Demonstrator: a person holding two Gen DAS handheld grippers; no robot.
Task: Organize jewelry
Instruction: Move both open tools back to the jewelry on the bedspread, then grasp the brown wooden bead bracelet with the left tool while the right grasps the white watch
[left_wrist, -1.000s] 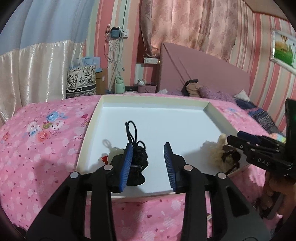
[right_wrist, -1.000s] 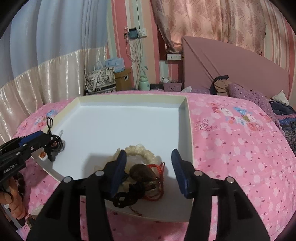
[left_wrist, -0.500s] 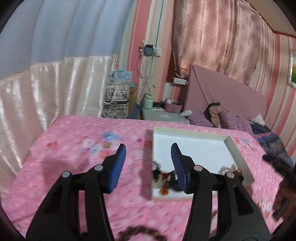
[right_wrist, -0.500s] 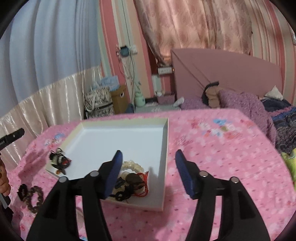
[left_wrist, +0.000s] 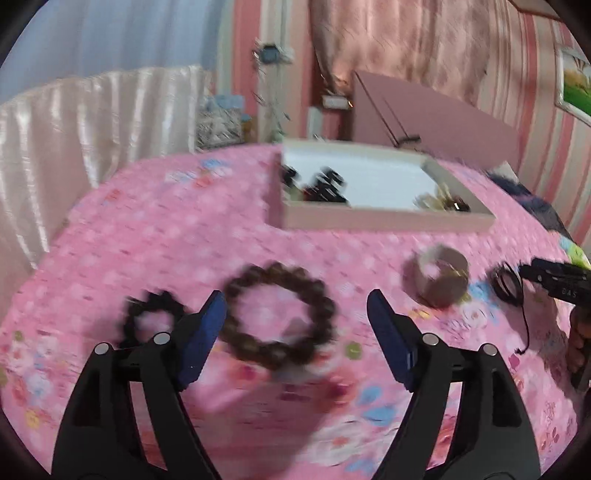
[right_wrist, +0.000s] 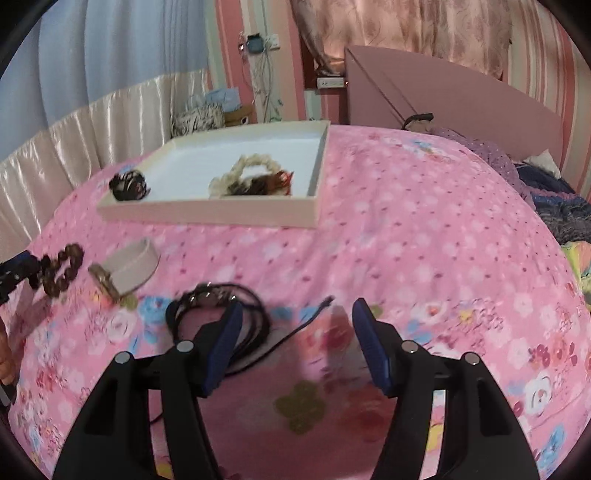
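Pickup step: left gripper (left_wrist: 295, 321) opening, empty, over brown bead bracelet (left_wrist: 280, 314) on bed; right gripper (right_wrist: 295, 332) apart, empty, beside black cord bracelet (right_wrist: 218, 306). Next, probably clamp each, carry to white tray (right_wrist: 207, 214).

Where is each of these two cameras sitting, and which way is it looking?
Left wrist view: sits on the left gripper, looking forward and down between its blue fingers, which are opening, at a brown bead bracelet on the pink bedspread; the other gripper and a hand show at the right edge.
Right wrist view: sits on the right gripper, looking down at a black cord bracelet; its open fingers frame the bedspread.
Both show the white tray holding jewelry, the beads and the headboard.
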